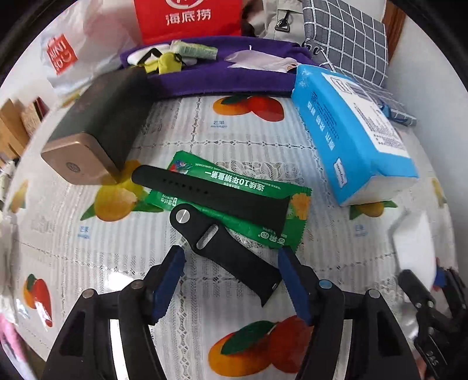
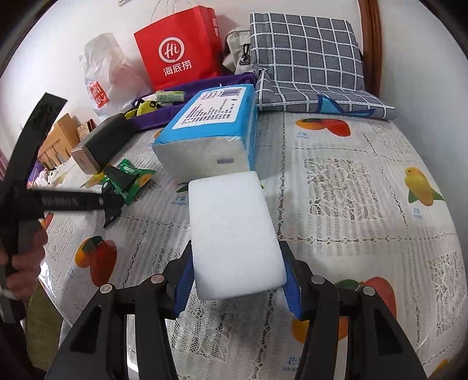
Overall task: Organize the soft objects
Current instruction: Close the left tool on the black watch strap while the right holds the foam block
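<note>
Below, the left gripper (image 1: 231, 257) stands spread over the lower end of a black watch strap half (image 1: 231, 251), its blue pads clear of it. That strap lies on the fruit-print tablecloth (image 1: 263, 131), its upper end overlapping a green snack packet (image 1: 257, 193). Beside it, the right gripper (image 2: 237, 263) pinches a white sponge block (image 2: 231, 228) just in front of the blue tissue pack (image 2: 210, 117).

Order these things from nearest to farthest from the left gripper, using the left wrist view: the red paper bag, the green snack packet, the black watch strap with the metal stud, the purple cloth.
1. Black watch strap with the metal stud: lying between the fingers of the left gripper.
2. Green snack packet: just beyond it, centre.
3. Purple cloth: across the table's far side.
4. Red paper bag: behind the cloth, top.
</note>
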Tool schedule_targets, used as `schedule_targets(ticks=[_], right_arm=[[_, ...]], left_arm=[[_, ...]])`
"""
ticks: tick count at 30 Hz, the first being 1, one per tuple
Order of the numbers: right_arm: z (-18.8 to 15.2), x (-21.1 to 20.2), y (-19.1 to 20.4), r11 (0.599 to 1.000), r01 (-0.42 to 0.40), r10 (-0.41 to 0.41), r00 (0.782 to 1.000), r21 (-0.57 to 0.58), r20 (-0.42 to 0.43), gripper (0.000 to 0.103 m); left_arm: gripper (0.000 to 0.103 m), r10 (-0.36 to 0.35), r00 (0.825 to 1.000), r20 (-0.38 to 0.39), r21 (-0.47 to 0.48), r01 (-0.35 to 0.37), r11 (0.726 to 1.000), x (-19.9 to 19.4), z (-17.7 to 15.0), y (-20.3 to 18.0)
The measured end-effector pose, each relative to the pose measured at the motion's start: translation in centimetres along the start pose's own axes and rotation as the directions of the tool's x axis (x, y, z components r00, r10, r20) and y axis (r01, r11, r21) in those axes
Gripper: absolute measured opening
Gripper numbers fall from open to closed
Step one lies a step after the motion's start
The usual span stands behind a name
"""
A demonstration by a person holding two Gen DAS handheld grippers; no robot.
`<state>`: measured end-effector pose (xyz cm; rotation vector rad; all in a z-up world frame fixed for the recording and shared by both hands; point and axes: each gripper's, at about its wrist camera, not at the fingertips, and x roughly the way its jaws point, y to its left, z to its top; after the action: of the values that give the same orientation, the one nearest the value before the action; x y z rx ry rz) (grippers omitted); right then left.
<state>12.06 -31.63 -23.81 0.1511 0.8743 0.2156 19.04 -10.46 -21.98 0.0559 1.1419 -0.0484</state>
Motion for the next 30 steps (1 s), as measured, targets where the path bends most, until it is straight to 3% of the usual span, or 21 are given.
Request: schedule_targets(ticks=[4, 11, 16, 17, 18, 20, 23, 26, 28, 30], right_arm=[[-0.1, 0.1, 0.2, 1.000, 0.009, -0.009, 1.000, -0.008, -0.002, 0.053], [-0.3, -0.2, 0.3, 1.000, 0.009, -0.009, 1.000, -0.010, -0.007, 0.053], [-0.3, -0.2, 0.7, 1.000, 0.012, -0.012, 1.000, -0.017, -0.012, 0.053], [-0.3, -0.2, 0.7, 1.000, 0.015, -0.015, 1.000, -0.018, -0.014, 0.053], [-0.3, -0.2, 0.8, 1.000, 0.018, -0.018, 1.000, -0.017, -0.016, 0.053], [-0.2, -0.3, 0.8, 1.000, 0.025, -0.026, 0.999, -0.015, -0.020, 0.053], [-0.2, -0.6, 1.0, 0.999, 0.042, -0.042, 0.999, -0.017, -0.015, 0.052], [-0.1, -0.9, 1.3, 0.998, 0.055, -0.055, 0.998, -0.019, -0.009, 0.052], [0.1, -1.3, 1.6, 0.998, 0.066, -0.066, 0.998, -0.025, -0.007, 0.052], [0.3, -1.7, 1.8, 0.997, 0.071, -0.071, 0.997, -0.028, -0.003, 0.052]], left_arm=[[0.066, 0.002, 1.000, -0.008, 0.042, -0.002, 0.999, -0.4, -0.5, 0.5], [0.066, 0.004, 0.999, -0.054, 0.002, -0.004, 1.000, -1.0, -1.6, 3.5], [0.066, -0.007, 1.000, -0.003, -0.022, 0.007, 1.000, -0.6, -1.0, 3.3], [0.055, 0.011, 1.000, 0.011, -0.007, -0.011, 1.000, -0.5, -0.9, 3.0], [0.036, 0.020, 0.999, 0.036, 0.026, -0.021, 0.999, -0.7, -0.9, 2.4], [0.023, 0.001, 0.999, 0.043, 0.072, -0.004, 0.997, -0.9, -1.0, 1.6], [0.021, 0.001, 0.998, 0.062, 0.102, -0.007, 0.995, -1.2, -1.2, 1.4], [0.018, -0.078, 0.996, 0.045, 0.057, 0.076, 0.995, -1.7, -1.1, 2.8], [0.009, -0.147, 0.988, 0.038, 0.033, 0.146, 0.989, -2.2, -1.0, 3.7], [0.006, -0.153, 0.987, 0.051, 0.036, 0.151, 0.988, -2.8, -1.1, 3.9]])
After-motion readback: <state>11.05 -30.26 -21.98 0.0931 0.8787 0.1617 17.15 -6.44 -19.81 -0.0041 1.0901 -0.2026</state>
